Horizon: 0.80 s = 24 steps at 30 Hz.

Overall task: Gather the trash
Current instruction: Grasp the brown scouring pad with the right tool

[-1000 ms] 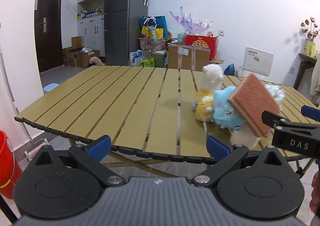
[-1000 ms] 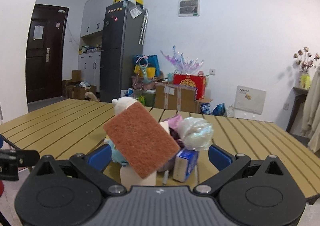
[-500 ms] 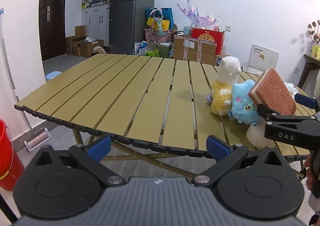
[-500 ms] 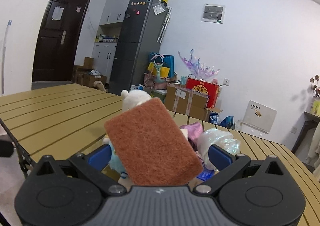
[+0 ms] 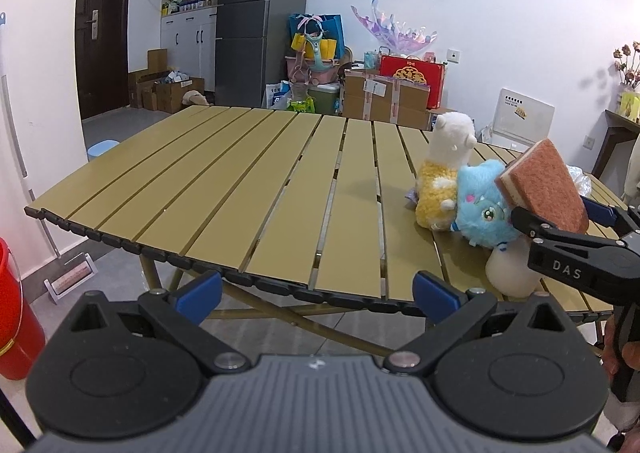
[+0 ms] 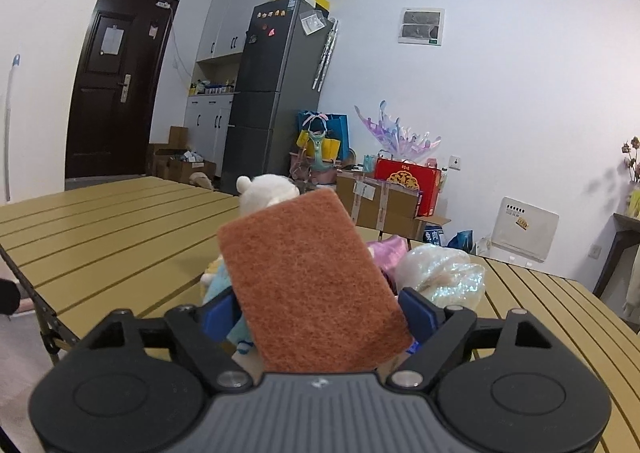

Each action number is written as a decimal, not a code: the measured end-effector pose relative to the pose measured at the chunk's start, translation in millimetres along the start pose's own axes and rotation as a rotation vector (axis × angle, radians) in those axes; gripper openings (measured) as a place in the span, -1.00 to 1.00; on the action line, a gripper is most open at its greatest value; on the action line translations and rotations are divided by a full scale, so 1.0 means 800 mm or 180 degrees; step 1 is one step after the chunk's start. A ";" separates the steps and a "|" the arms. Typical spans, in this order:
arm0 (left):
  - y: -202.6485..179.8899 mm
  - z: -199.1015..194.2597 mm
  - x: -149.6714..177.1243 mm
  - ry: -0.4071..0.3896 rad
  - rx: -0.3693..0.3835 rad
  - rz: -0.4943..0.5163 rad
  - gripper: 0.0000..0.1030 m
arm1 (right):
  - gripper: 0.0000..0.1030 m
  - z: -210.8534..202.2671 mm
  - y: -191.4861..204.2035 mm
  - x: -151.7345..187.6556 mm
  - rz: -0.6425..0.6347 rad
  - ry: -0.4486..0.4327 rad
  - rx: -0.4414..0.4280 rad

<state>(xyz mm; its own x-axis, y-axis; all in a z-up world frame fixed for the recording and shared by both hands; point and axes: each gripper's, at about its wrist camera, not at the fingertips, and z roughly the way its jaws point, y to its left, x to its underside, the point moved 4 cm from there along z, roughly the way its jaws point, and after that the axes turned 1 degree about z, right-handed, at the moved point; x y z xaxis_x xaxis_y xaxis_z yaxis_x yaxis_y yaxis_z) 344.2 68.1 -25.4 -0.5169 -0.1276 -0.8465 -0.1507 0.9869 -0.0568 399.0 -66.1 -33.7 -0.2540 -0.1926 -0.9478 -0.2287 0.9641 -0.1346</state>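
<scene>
**Right wrist view: sponge being clamped at the desk's near edge**

Right wrist view shows the right claw (image 6: 316, 313) with its jaws closing on a brown scouring sponge (image 6: 308, 277), which stands tilted between the blue pads; whether both pads already press on it cannot be told, the near pad faces being hidden behind the sponge. From the left wrist view the same sponge (image 5: 540, 189) is seen raised above the right claw's fingers, its pale foam layer showing at the edge. The left claw (image 5: 316, 289) is held open and empty, short of the desk (image 5: 240, 193).

Beyond the sponge, a white and yellow plush (image 5: 440, 173), a blue plush (image 5: 484, 213) and a crumpled clear wrapper (image 6: 440, 273) are grouped closely on the desk. A red bucket (image 5: 12, 313) stands on the floor at the far left.

The step in hand is judged to be the securing of the sponge. Next, a firm hold is called for before any carry toward a bin, possibly the bucket.

Against the earlier frames, the right jaws are seen narrower, and the sponge sits closer and larger between them.
</scene>
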 end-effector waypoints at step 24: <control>-0.053 0.001 -0.001 0.0025 0.0206 0.0057 1.00 | 0.61 -0.052 -0.062 -0.003 0.0716 -0.0375 -0.0107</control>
<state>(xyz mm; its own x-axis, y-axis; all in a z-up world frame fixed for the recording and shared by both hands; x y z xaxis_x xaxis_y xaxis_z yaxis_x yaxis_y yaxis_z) 352.0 26.6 -22.9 -0.5257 -0.1103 -0.8435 -0.0866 0.9933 -0.0759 372.1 -121.3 -13.0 -0.1912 0.0507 -0.9802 -0.2104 0.9733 0.0914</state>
